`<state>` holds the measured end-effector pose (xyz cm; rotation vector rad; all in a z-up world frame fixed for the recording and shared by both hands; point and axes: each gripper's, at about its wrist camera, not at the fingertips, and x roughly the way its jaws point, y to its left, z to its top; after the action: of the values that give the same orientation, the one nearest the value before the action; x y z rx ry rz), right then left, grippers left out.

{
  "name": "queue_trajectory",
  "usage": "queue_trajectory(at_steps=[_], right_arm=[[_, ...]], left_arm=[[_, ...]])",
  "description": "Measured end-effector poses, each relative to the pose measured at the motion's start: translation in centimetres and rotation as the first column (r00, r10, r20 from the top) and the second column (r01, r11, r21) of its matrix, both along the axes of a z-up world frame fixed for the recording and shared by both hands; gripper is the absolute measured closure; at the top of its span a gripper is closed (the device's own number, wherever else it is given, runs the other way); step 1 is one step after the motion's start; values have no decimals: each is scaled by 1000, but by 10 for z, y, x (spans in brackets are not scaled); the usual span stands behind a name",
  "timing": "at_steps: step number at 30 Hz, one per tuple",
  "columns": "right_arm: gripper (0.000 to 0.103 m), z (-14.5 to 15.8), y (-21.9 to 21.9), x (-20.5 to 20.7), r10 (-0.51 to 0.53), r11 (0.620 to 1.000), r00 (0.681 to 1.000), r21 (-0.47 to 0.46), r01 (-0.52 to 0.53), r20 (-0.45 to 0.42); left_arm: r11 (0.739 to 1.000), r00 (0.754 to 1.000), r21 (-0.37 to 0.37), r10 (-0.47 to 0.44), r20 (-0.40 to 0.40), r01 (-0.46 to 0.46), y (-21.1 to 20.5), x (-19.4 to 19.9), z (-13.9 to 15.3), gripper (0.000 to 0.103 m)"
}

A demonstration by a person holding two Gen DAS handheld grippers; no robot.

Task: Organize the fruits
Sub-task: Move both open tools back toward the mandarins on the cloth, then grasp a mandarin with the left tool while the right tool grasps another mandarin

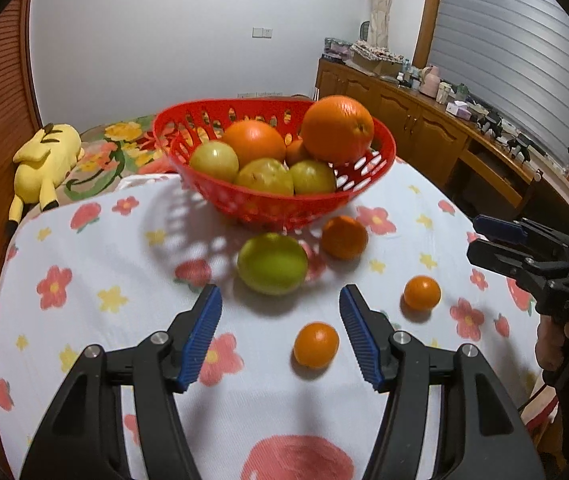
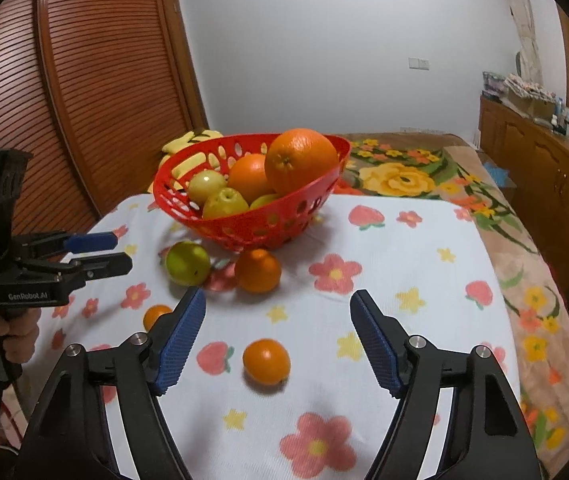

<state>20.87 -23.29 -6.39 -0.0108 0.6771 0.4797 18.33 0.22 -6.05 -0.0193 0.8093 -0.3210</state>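
A red perforated basket (image 1: 212, 116) (image 2: 316, 196) holds two big oranges (image 1: 338, 128) (image 2: 300, 160) and three yellow-green apples (image 1: 264, 176) (image 2: 224, 202). In front of it on the cloth lie a green fruit (image 1: 272, 263) (image 2: 187, 263), a mid-size orange (image 1: 344, 237) (image 2: 257, 271) and two small oranges (image 1: 316, 345) (image 1: 422, 293) (image 2: 266, 361) (image 2: 155, 315). My left gripper (image 1: 280, 300) is open, just short of the green fruit. My right gripper (image 2: 278, 304) is open above a small orange. Each gripper shows in the other's view, the right one (image 1: 496, 244) and the left one (image 2: 114, 254).
The white flowered tablecloth (image 1: 84, 280) (image 2: 404, 248) covers the table. A yellow plush toy (image 1: 44, 160) lies on the floral bed behind. A wooden sideboard (image 1: 424, 128) with clutter runs along the right. A wooden slatted door (image 2: 84, 80) stands at left.
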Motion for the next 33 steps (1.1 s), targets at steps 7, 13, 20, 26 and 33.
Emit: queue_trajectory(at_steps=[7, 13, 20, 26, 33], right_arm=[[45, -25, 8, 3, 17, 1000, 997, -11, -18, -70], [53, -42, 15, 8, 21, 999, 993, -31, -24, -113], [60, -53, 19, 14, 32, 999, 987, -24, -37, -158], [68, -62, 23, 15, 40, 997, 982, -52, -51, -183], [68, -60, 17, 4, 46, 998, 984, -30, -52, -174]], left_arm=[[1000, 999, 4, -8, -40, 8, -4, -8, -19, 42], [1000, 997, 11, -19, -68, 20, -9, -8, -29, 42], [999, 995, 15, -27, -93, 29, -12, -6, -38, 42], [999, 994, 14, -35, -99, 37, -15, -2, -40, 43], [997, 993, 31, -65, -97, 68, -28, 1, -43, 55]])
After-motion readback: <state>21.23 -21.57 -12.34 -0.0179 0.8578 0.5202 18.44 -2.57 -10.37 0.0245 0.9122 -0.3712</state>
